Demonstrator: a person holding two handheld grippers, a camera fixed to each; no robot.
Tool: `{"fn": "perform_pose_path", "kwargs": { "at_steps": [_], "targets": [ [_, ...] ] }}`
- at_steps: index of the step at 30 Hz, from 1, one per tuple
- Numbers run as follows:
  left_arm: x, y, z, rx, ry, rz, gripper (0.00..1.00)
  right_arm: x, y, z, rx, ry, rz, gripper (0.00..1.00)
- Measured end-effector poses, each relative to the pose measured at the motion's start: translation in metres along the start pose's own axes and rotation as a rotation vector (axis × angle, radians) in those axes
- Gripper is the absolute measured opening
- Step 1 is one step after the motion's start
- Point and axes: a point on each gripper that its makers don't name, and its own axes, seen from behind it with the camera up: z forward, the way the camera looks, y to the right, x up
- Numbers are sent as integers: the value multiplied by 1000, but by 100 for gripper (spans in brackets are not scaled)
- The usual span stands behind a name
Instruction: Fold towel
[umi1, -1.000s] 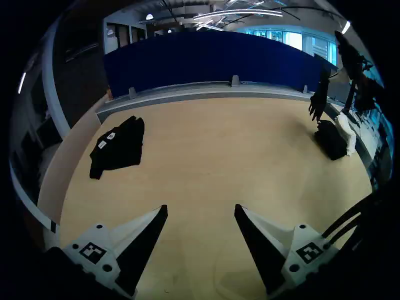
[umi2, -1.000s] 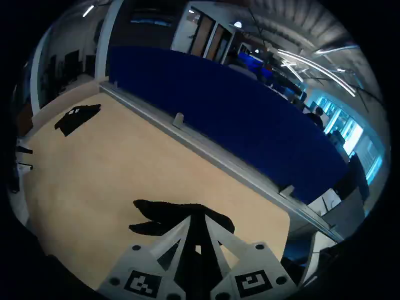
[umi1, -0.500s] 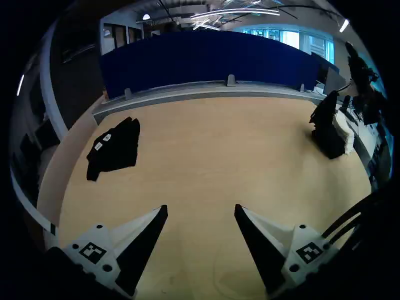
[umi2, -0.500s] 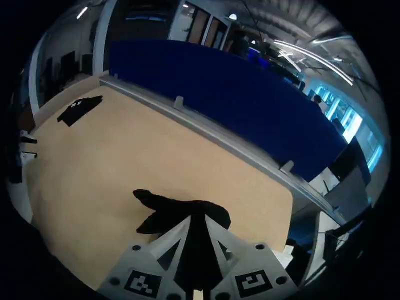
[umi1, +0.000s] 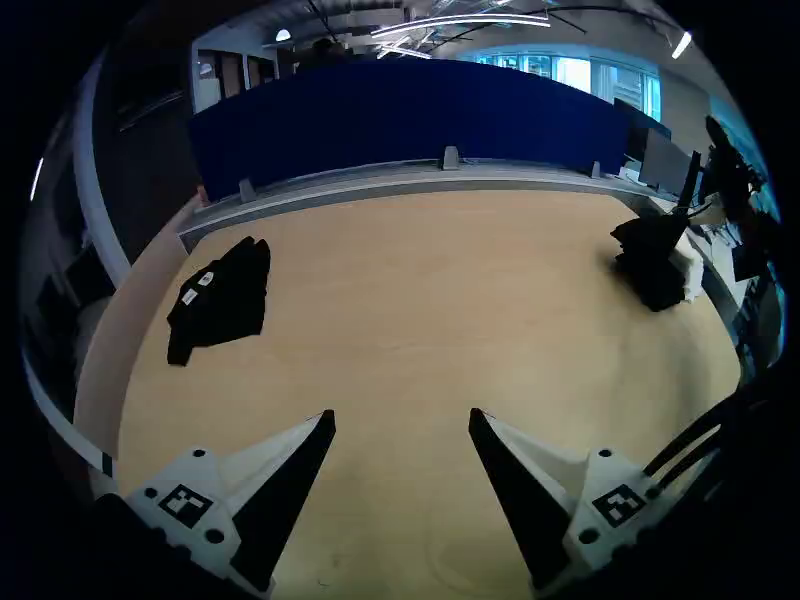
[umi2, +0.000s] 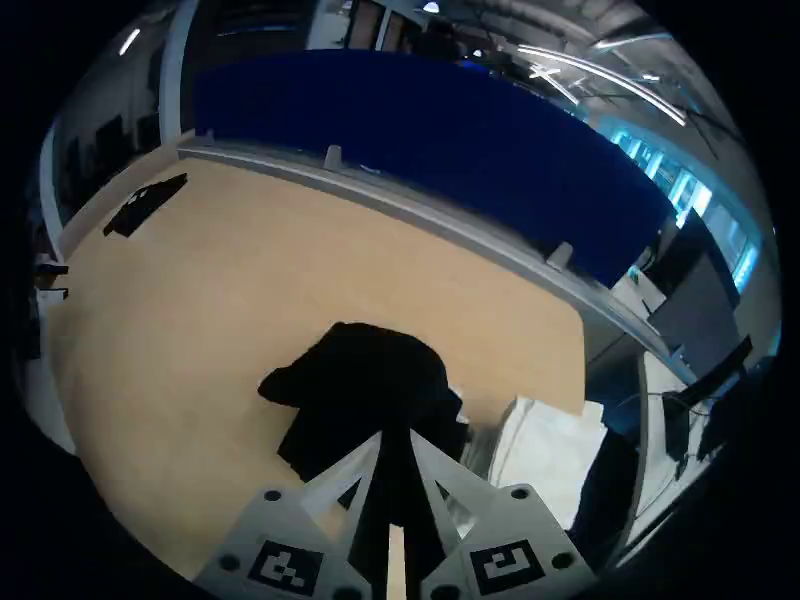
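The towel is black, bunched into a rounded, creased heap with no flat edge or corner visible. It lies on the table near the far end of the partition, apart from the partition's foot, with bare wood between them. The right gripper has its fingers drawn narrow, and black towel fabric is pinched between them; the fabric rises from the heap into the fingertips. The heap's bulk runs from the fingers toward the partition, and one short lobe projects sideways, roughly parallel to the partition. A true long axis cannot be determined in this bunched state. The left gripper has its fingers spread wide with nothing between them, above bare table well back from the partition. A white heap lies just beside the towel, at the table's end edge past the partition's end. A second black cloth, carrying two small white tags, lies flat near the opposite end of the partition, well apart from the towel. A grey rail runs along the partition's foot. No item lies on the table between the cloth and the towel.
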Motion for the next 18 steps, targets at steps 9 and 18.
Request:
{"fn": "perform_pose_path", "kwargs": {
  "at_steps": [9,18],
  "targets": [
    [2,4,-2,-1,2,10,100,-51,8,13,-47,-78,56,5],
    [0,5,-4,5,-4,23,100,-91,0,40,-58,-146,114,4]
  ]
}}
